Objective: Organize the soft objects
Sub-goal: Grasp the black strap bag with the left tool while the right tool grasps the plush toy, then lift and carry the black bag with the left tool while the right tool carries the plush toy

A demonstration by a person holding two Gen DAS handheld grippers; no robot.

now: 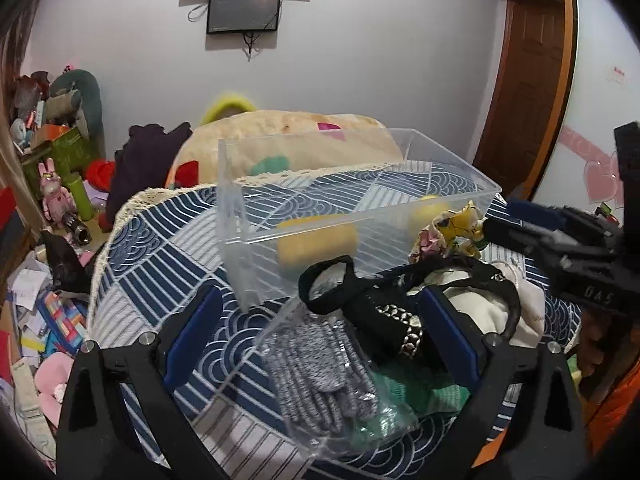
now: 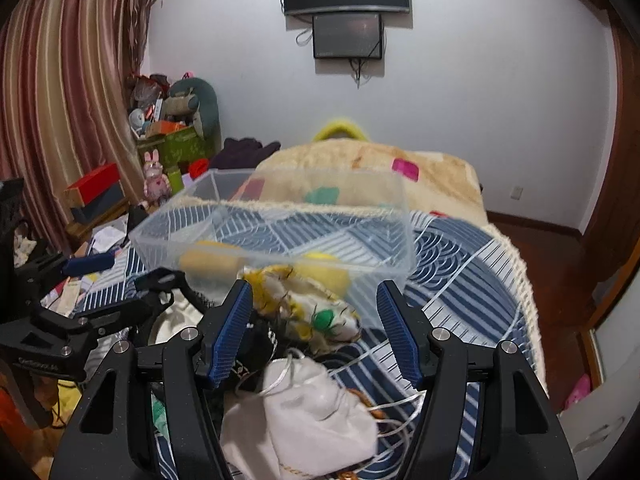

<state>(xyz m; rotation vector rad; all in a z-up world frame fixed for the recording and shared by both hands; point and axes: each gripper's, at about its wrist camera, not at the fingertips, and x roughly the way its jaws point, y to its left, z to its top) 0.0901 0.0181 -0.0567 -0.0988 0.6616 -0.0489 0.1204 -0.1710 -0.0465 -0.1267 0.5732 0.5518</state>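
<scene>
the step in hand looked like the start of a pick: a heap of soft things lay on the blue wave-patterned cloth (image 1: 160, 248) near its front edge, and the clear plastic bin (image 1: 452, 184) stood just behind the heap, toward the middle of the cloth, with two yellow sponges (image 1: 316, 236) already inside. both tools were released and held nothing. the left gripper (image 1: 320, 336) was spread wide, its blue pads (image 1: 192, 340) either side of a grey knit glove in a clear bag (image 1: 320, 376) and a black strap with a metal chain (image 1: 400, 320); whether the right-hand pad touched the strap could not be told. the right gripper (image 2: 316, 332) was equally wide open, hovering over a white drawstring pouch (image 2: 304, 420), with a yellow floral cloth (image 2: 304, 300) just beyond its tips, lying against the bin's near wall. the next move probably called for one gripper to come down and close on a single item, likely the pouch or the floral cloth, then lift it over the bin's near rim. the pouch's loose cords (image 2: 384, 404) and the tangled strap could drag neighbours along, and the slippery bag might slide rather than be pinched.
</scene>
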